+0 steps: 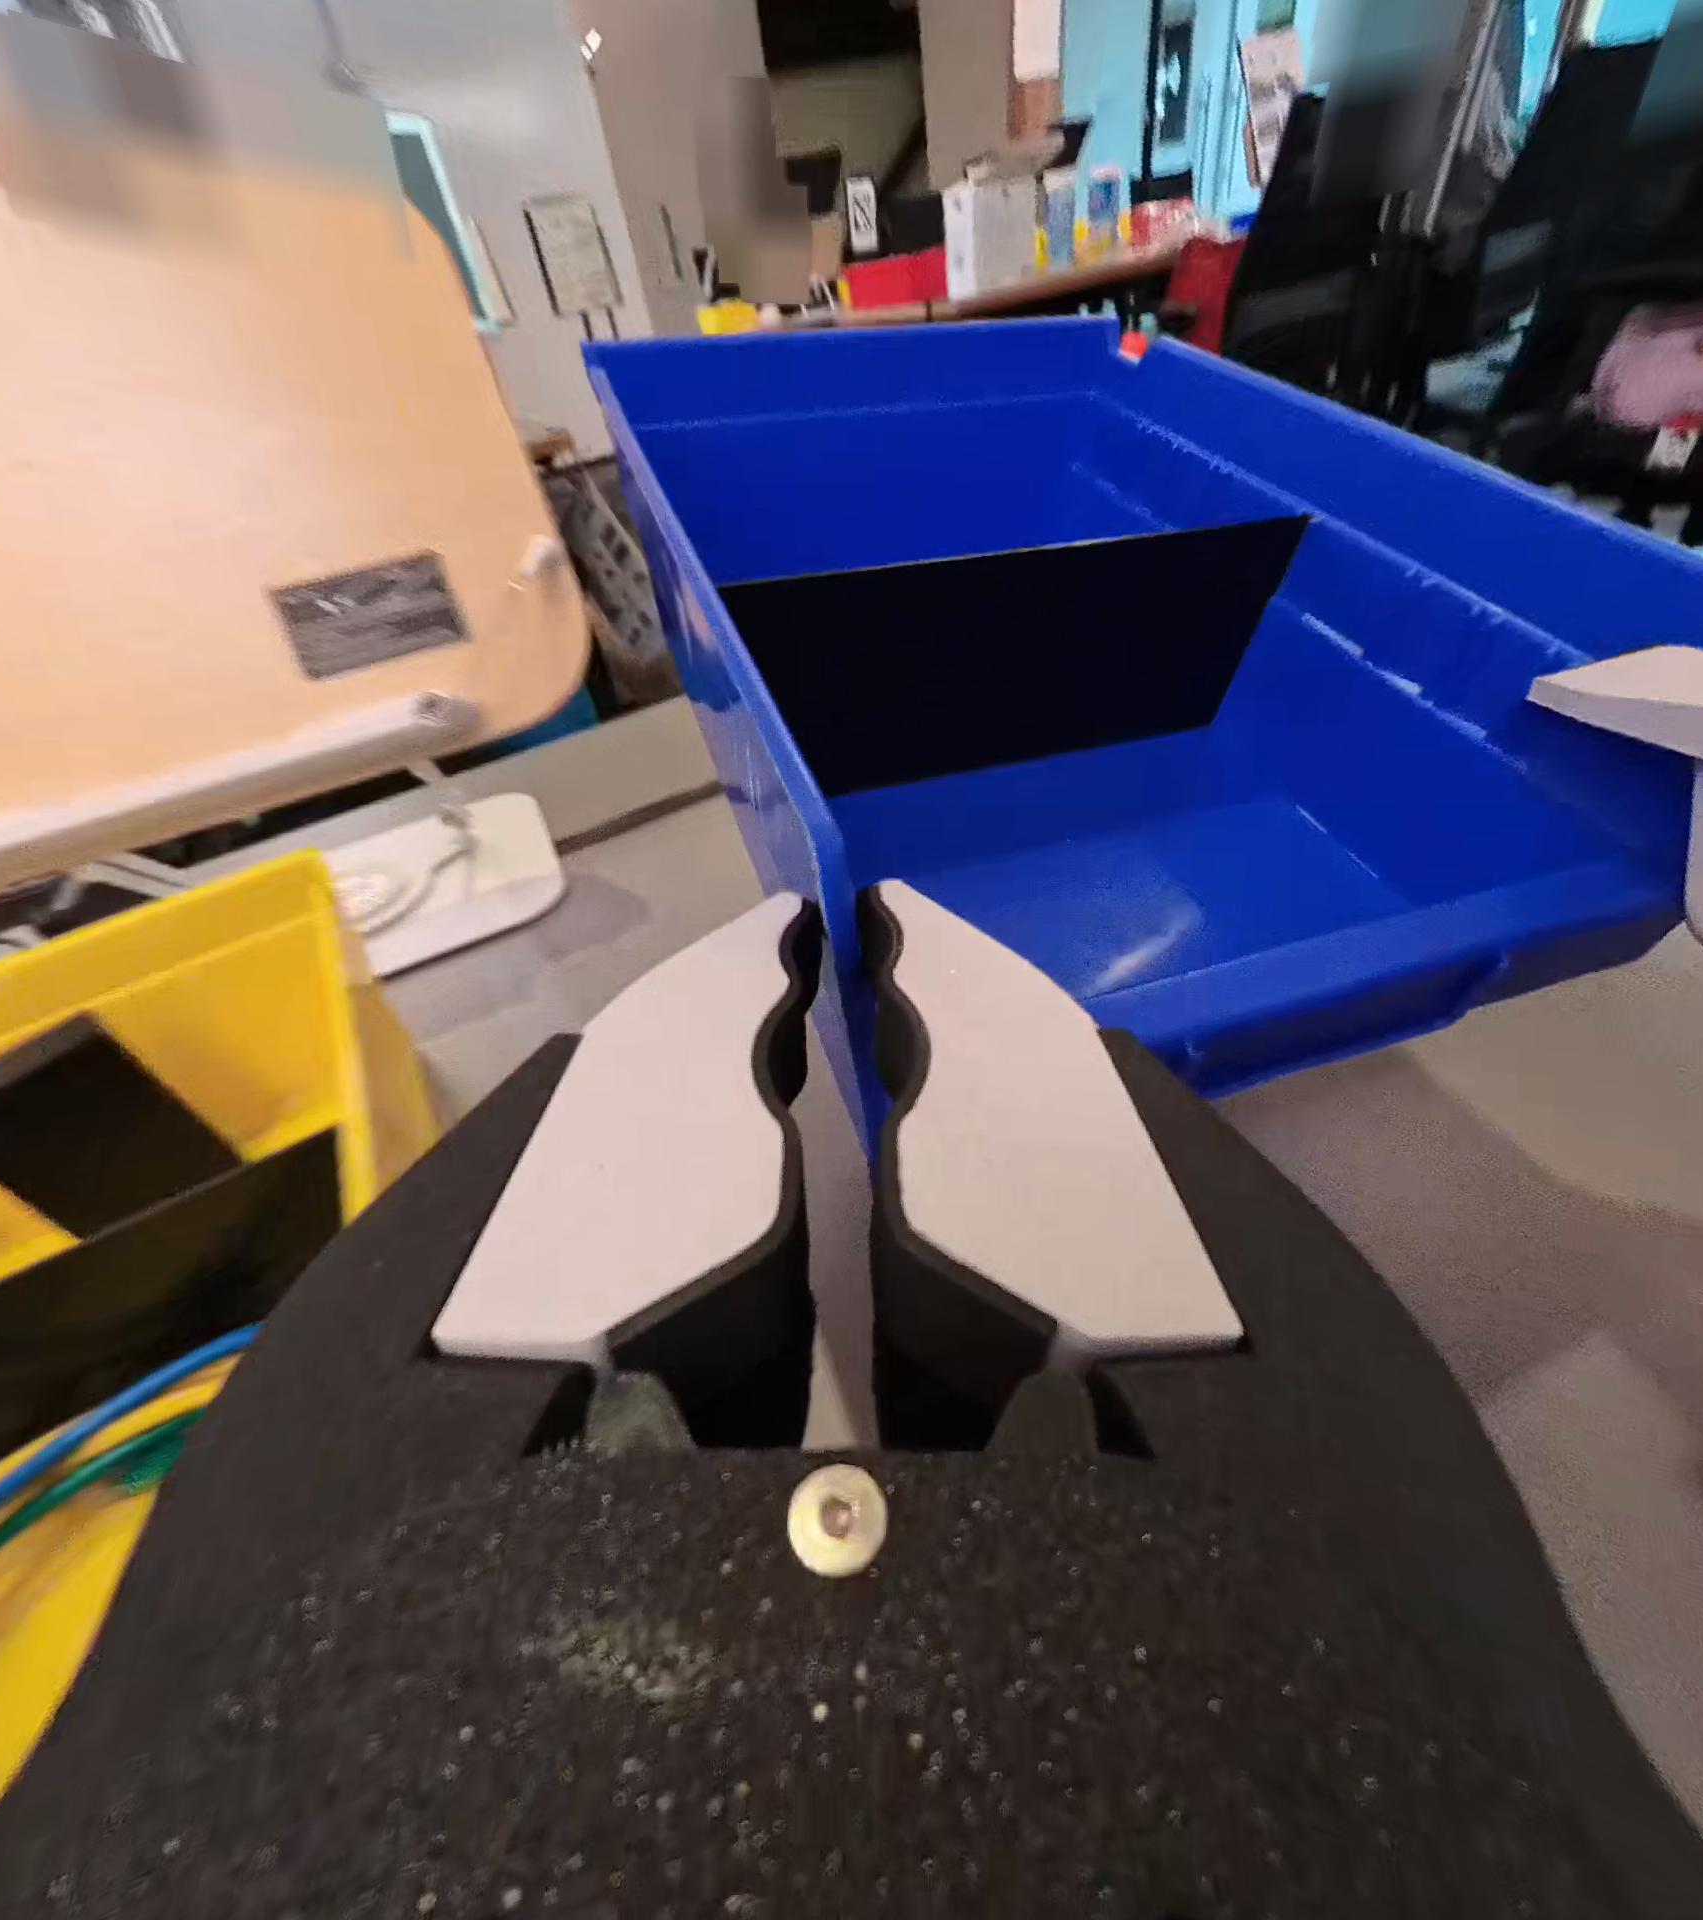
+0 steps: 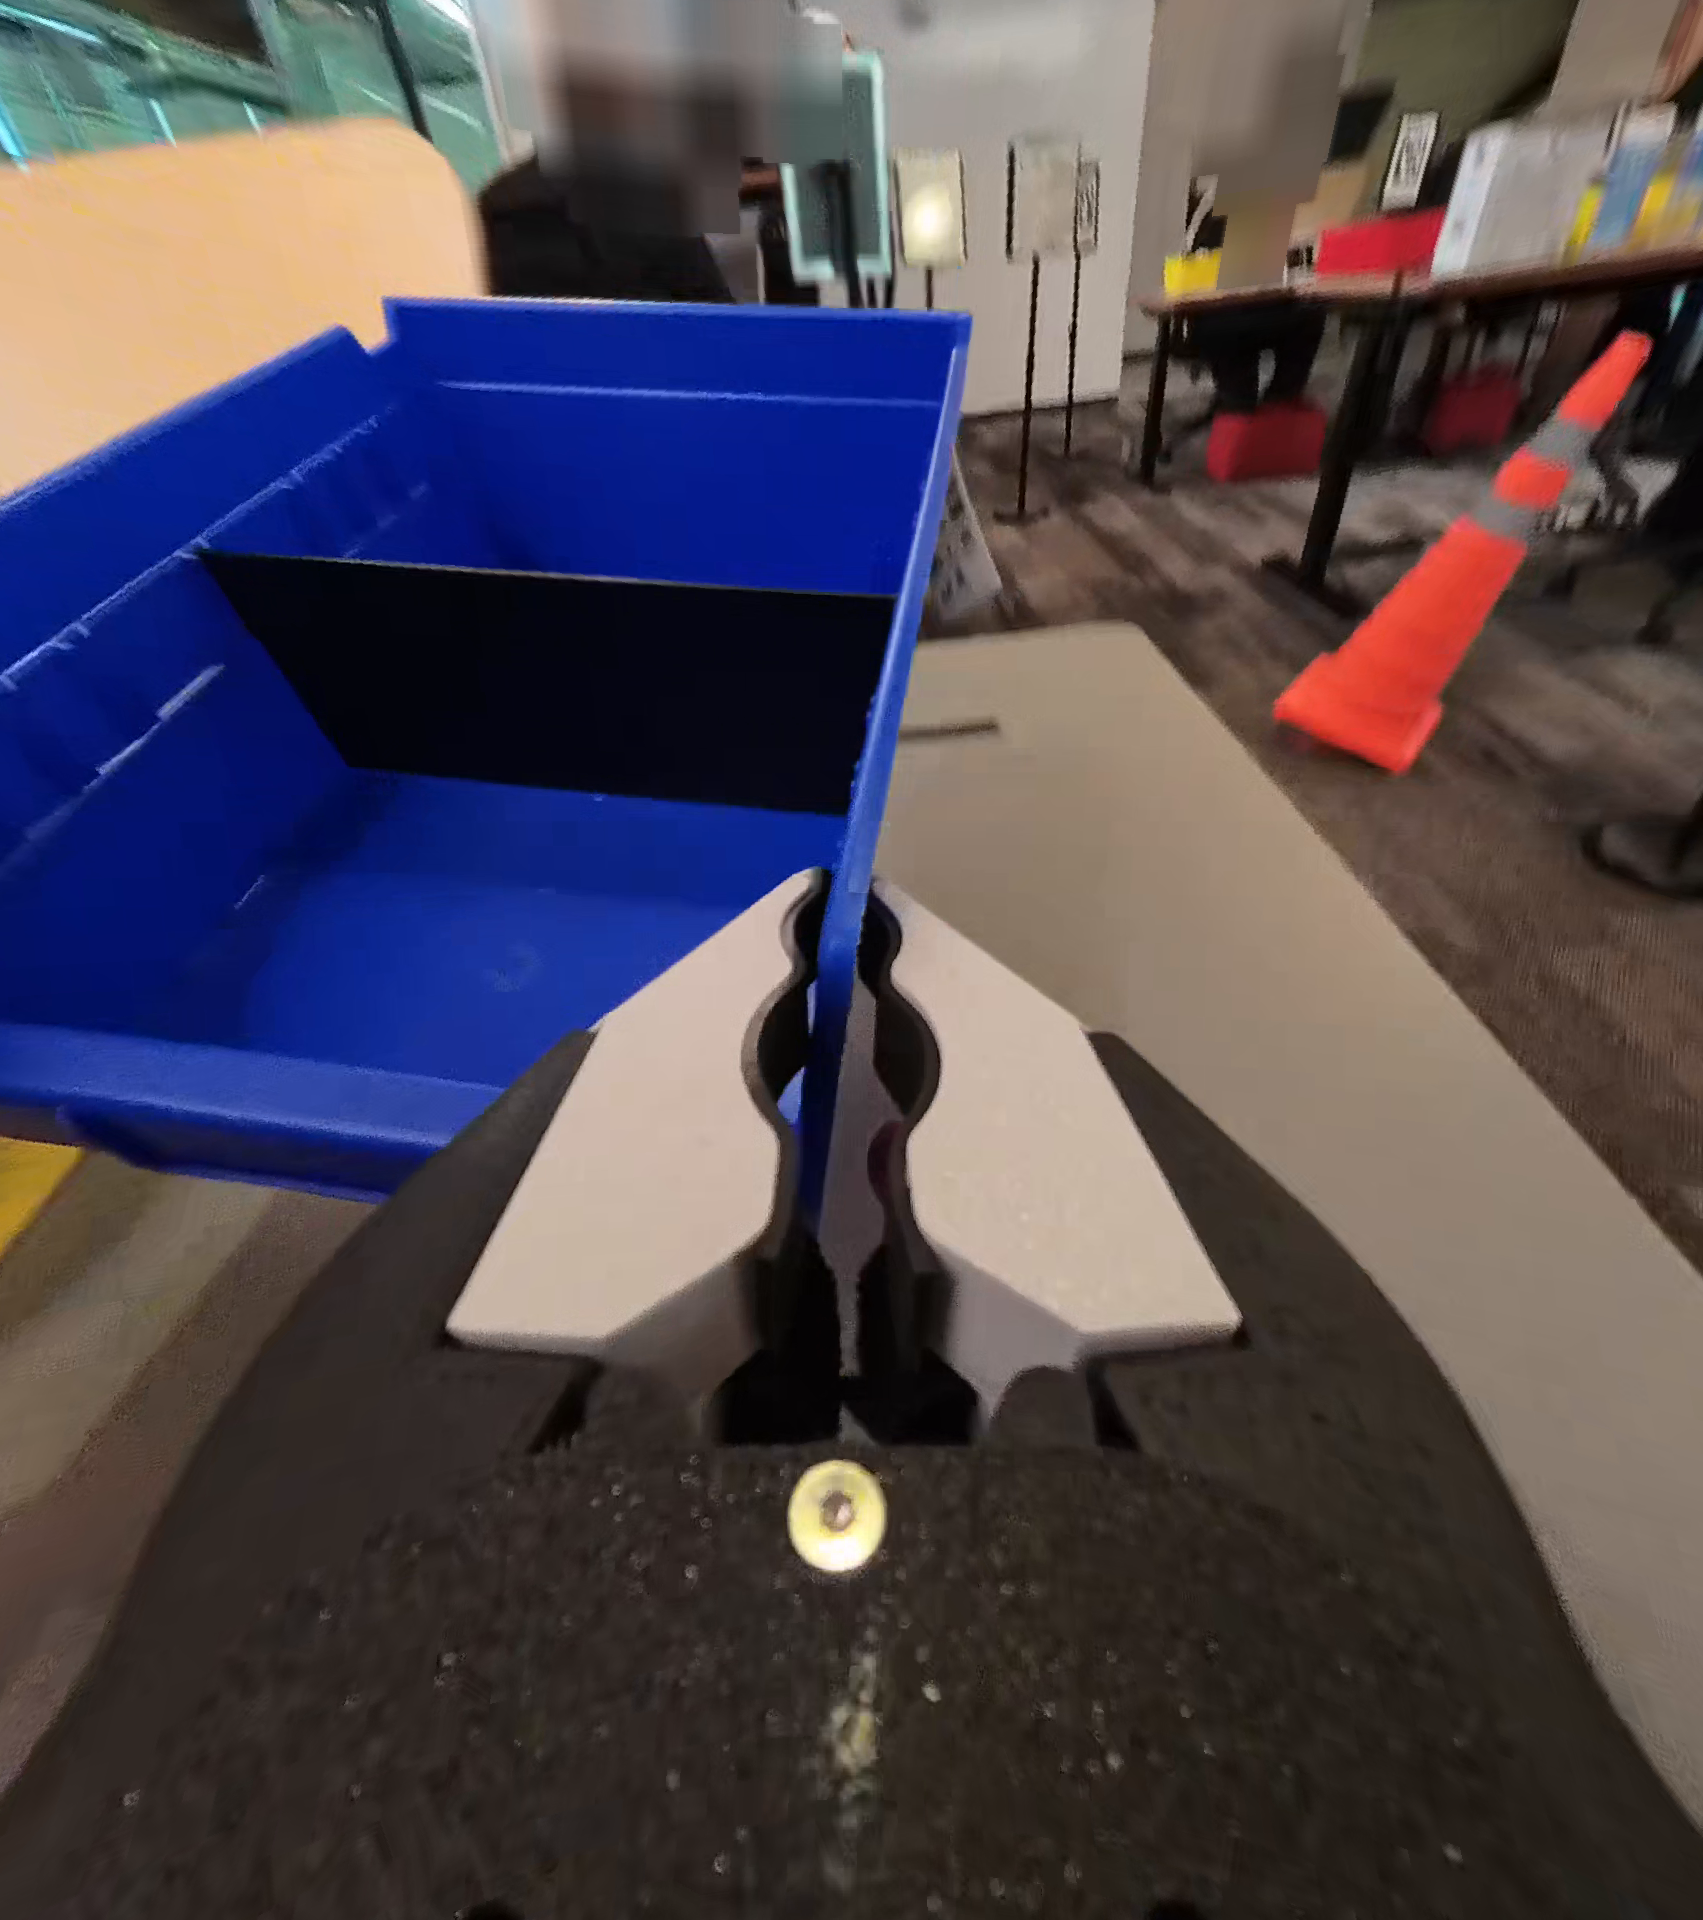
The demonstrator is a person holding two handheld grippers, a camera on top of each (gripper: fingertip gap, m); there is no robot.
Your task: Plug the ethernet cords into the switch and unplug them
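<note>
A blue plastic bin (image 1: pixel 1190 852) with a black divider (image 1: pixel 992 655) hangs tilted above the table, held on both sides. My left gripper (image 1: pixel 839 920) is shut on the bin's left side wall. My right gripper (image 2: pixel 845 894) is shut on the bin's right side wall (image 2: pixel 888 665); one of its grey fingers (image 1: pixel 1678 707) shows at the right edge of the left wrist view. The bin's near compartment looks empty. Blue and green cords (image 1: pixel 26 1455) lie at the lower left by a yellow bin (image 1: pixel 161 987). No switch is in view.
The grey table (image 2: pixel 1190 935) runs under the bin. A tan panel (image 1: pixel 182 468) and a white stand base (image 1: pixel 452 883) stand at the left. An orange cone (image 2: pixel 1449 582) and a black post base (image 2: pixel 1683 857) stand on the floor at the right. The left gripper's tips are roughly 20 cm from the right gripper's.
</note>
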